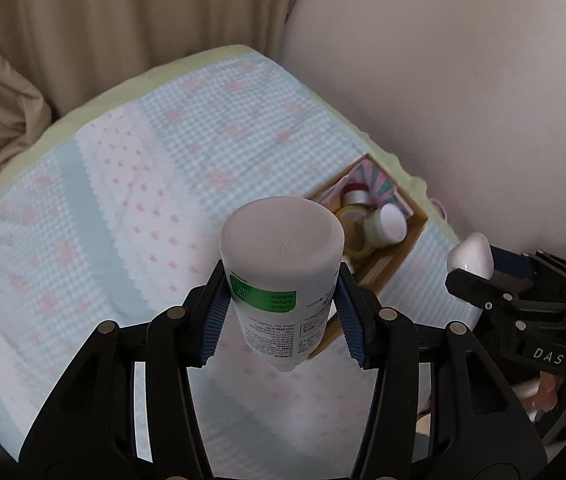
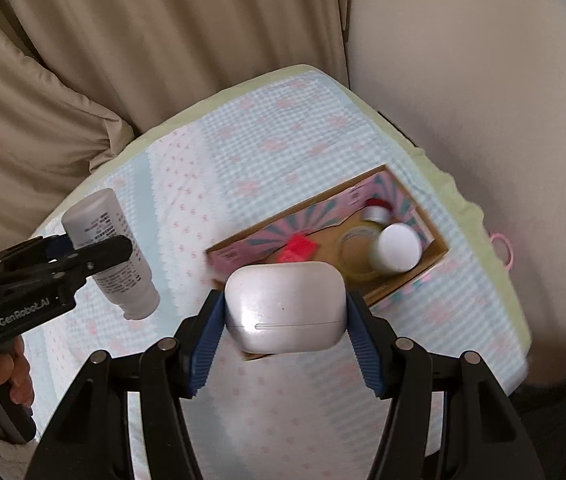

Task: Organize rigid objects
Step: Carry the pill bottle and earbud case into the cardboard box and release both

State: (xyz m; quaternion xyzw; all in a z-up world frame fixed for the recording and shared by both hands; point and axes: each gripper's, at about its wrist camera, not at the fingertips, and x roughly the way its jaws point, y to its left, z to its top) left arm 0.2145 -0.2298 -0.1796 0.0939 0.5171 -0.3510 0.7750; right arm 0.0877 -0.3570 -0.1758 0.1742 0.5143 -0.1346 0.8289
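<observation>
Now your left tool (image 1: 281,308) is clamped on a white bottle (image 1: 279,264) at lower centre, base toward the camera. Your right tool (image 2: 285,320) grips a white case (image 2: 285,306) at lower centre. Just beyond both, right of centre, the cardboard box (image 2: 439,254) sits on the checked cloth (image 2: 267,152), holding small jars (image 2: 397,246).

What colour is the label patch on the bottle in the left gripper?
Green, on the white bottle; it shows best in the left wrist view.
</observation>
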